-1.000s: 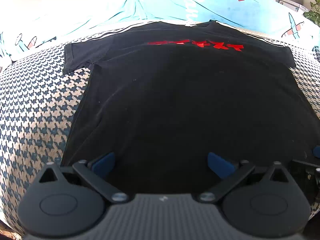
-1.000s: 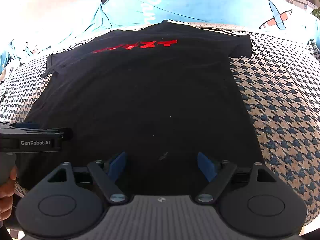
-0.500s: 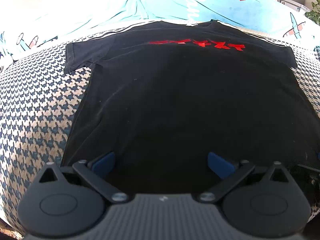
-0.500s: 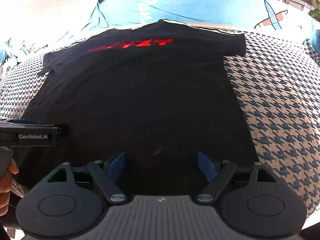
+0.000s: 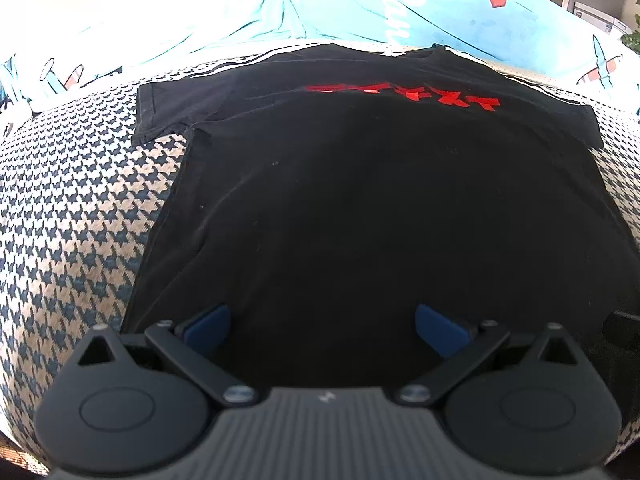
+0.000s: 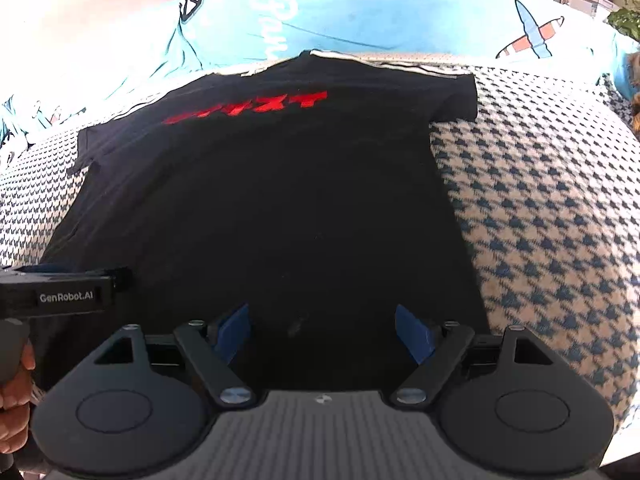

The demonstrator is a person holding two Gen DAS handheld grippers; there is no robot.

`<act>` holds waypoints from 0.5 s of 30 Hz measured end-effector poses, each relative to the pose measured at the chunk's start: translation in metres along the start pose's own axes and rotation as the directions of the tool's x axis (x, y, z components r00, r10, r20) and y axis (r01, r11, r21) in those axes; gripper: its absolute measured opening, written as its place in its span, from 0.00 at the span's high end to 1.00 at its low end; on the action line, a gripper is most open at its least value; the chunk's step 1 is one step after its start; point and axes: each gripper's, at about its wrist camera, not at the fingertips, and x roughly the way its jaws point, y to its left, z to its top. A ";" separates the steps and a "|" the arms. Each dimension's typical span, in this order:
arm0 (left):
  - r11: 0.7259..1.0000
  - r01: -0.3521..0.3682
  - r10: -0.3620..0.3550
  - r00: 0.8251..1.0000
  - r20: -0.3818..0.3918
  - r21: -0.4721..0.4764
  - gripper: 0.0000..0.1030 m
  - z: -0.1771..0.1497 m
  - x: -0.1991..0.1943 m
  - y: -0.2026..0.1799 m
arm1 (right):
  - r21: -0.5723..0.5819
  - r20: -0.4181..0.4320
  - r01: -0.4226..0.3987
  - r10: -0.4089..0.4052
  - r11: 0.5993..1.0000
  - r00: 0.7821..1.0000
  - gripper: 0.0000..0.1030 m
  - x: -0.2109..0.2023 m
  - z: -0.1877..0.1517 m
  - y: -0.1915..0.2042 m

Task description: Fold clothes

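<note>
shirt (image 5: 360, 220) lies flat, face up, on a houndstooth-covered surface (image 5: 80, 220), black with red print (image 5: 404, 96) near the collar end, both sleeves spread out, hem edge nearest the cameras. folding looks not yet begun: no crease or doubled layer visible. left gripper (image 5: 322, 326) hovers over the hem area toward the shirt's left side, blue fingers (image 5: 208, 326) spread wide, nothing between them. right gripper (image 6: 322, 332) same pose over the hem toward the right side, fingers (image 6: 414, 332) apart, empty. left tool body (image 6: 60, 294) shows at the left edge of the right view, a hand (image 6: 14, 396) on its handle. likely step: pre-grasp at the bottom hem. next move probably calls for lowering both grippers onto the hem corners, pinching only cloth, then lifting evenly toward the collar. whether fingers touch the cloth, cannot tell. around: light blue printed bedding (image 5: 440, 16) bunched beyond the collar, just touching it; plant (image 6: 628, 16) far right. nothing lies on the shirt. risk: soft cover snagging with the hem.
</note>
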 end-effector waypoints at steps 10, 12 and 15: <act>0.998 0.016 -0.017 0.999 -0.028 -0.055 0.00 0.022 0.012 -0.004 | -0.029 0.005 -0.034 0.034 0.999 0.999 0.23 0.009 0.029 -0.008; 0.998 0.018 -0.020 0.999 -0.034 -0.061 0.00 0.026 0.015 -0.005 | -0.039 0.012 -0.047 0.048 0.998 0.999 0.23 0.010 0.037 -0.011; 0.998 0.020 -0.023 0.999 -0.040 -0.058 0.00 0.034 0.021 -0.008 | -0.048 0.032 -0.042 0.044 0.998 0.999 0.23 0.013 0.054 -0.020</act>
